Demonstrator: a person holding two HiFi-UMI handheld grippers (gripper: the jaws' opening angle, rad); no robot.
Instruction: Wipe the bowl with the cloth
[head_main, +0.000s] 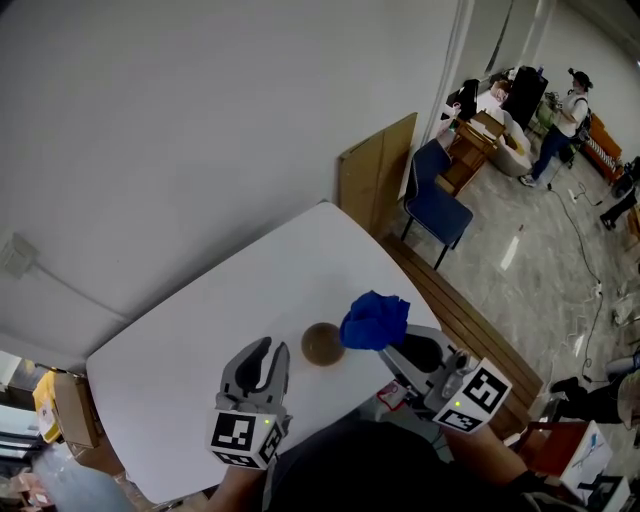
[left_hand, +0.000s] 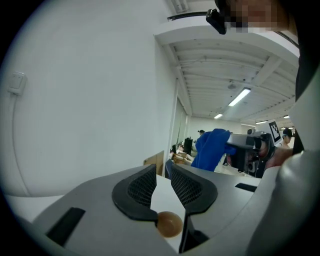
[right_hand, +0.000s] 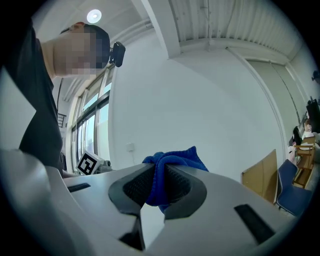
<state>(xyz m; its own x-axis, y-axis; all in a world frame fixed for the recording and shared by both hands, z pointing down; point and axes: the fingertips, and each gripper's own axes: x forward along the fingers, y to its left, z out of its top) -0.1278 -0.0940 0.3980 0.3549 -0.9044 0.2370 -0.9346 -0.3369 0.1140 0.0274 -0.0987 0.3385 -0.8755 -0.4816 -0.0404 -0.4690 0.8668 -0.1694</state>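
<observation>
Table (head_main: 200, 340): white, corner pointing to 12 in head view, set against a white wall (head_main: 180, 120).
Bowl (head_main: 322, 344): small, brown, round; sits on the table, right of centre, nothing gripping it. Which way up: can't tell.
Cloth (head_main: 375, 320): blue, bunched; at approx 2 o'clock from the bowl in head view, where its edge overlaps the bowl's right side. L gripper view shows it up in the air and apart from the bowl.
R gripper (right_hand: 160, 170): jaws clamped on the cloth, fabric pinched betw. both pads and bulging out over the tips. In head view its body runs from the cloth twd 4 o'clock, marker cube (head_main: 478, 393) at the rear.
L gripper (left_hand: 161, 170): jaws partly apart, nothing betw. them; only bare table and, lower down in the gap, the bowl, not touched. In head view it's at approx 8 o'clock from the bowl, tips aimed twd 12, clear of it.
L vs R: either side of the bowl, L at 8, R at 3–4.
Bkgd: wooden board (head_main: 377, 180) leaning on the wall at 12 past the table corner; blue chair (head_main: 437, 200) just at its 3; wall socket (head_main: 15, 255) w/ cable at 9.
Others: a person (head_main: 565, 115) standing far off at 1–2 o'clock.
</observation>
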